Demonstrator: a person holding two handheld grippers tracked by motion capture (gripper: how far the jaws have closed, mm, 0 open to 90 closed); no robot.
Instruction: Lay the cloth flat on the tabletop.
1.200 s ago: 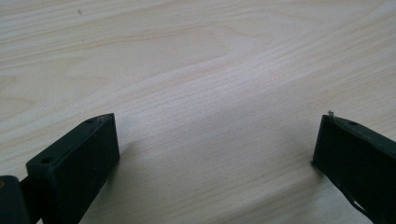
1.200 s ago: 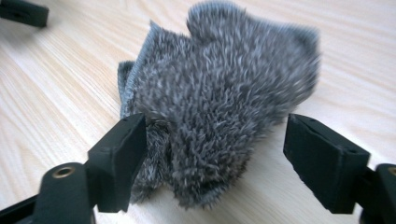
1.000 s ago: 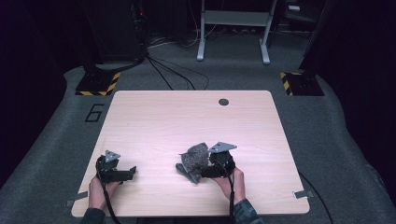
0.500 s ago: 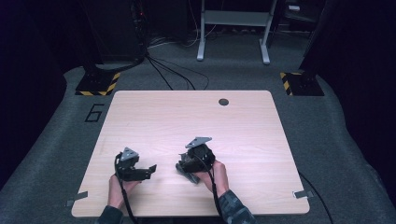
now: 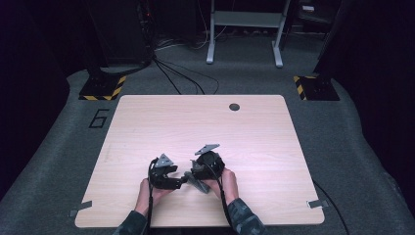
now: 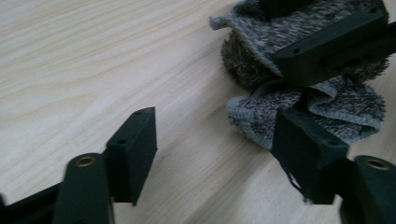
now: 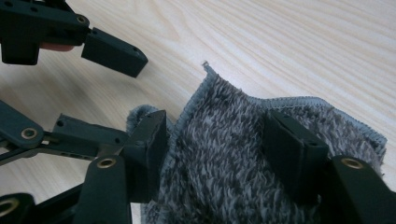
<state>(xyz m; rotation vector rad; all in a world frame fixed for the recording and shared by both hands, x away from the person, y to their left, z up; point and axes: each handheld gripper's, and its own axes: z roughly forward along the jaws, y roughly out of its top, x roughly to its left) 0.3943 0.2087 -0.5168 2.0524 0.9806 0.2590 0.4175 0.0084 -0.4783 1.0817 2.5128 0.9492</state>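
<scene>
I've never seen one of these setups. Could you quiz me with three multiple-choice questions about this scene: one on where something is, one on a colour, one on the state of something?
1. Where on the table does the cloth lie?
A. near the person's edge
B. at the far edge
C. at the left corner

2. What colour is the cloth?
A. bright red
B. mottled grey
C. yellow

3. How do the jaws of the left gripper stand?
A. clamped on the cloth
B. shut on nothing
C. apart, at the cloth's edge

Answers:
1 A, the high view shows it between the two hands.
2 B, both gripper views show grey pile.
3 C, the left gripper view shows wood between them.
</scene>
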